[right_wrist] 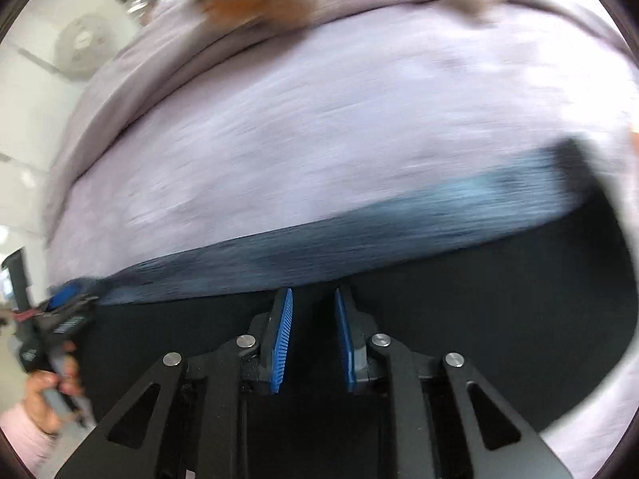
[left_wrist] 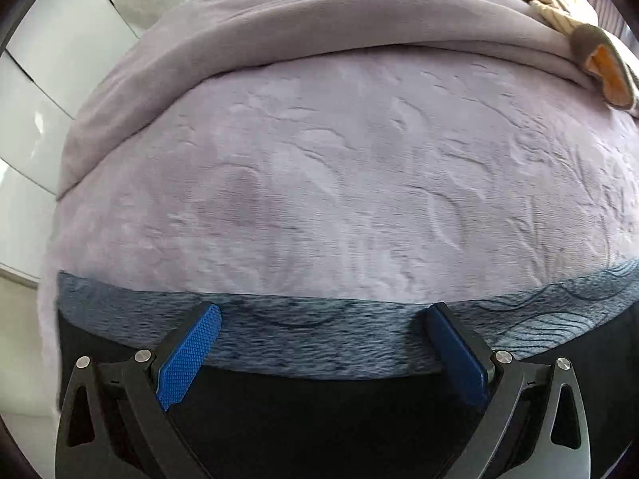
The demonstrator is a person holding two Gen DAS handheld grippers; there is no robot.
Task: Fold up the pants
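Black pants [left_wrist: 319, 411] with a blue-grey heathered waistband [left_wrist: 319, 335] lie flat on a lilac bedspread [left_wrist: 339, 183]. My left gripper [left_wrist: 323, 313] is wide open, its blue pads either side of the waistband just above it, holding nothing. In the blurred right wrist view the same pants [right_wrist: 479, 311] and waistband [right_wrist: 359, 243] run across the frame. My right gripper [right_wrist: 313, 293] hovers over the black cloth near the waistband, its jaws narrowly apart with nothing between them. The left gripper also shows in the right wrist view [right_wrist: 68, 299], held in a hand at the far left.
A folded grey-lilac blanket [left_wrist: 319, 28] lies across the far side of the bed. A brown and orange garment [left_wrist: 599, 64] sits at the far right on it. White cabinet panels [left_wrist: 48, 72] stand to the left. A fan [right_wrist: 82, 46] stands beyond the bed.
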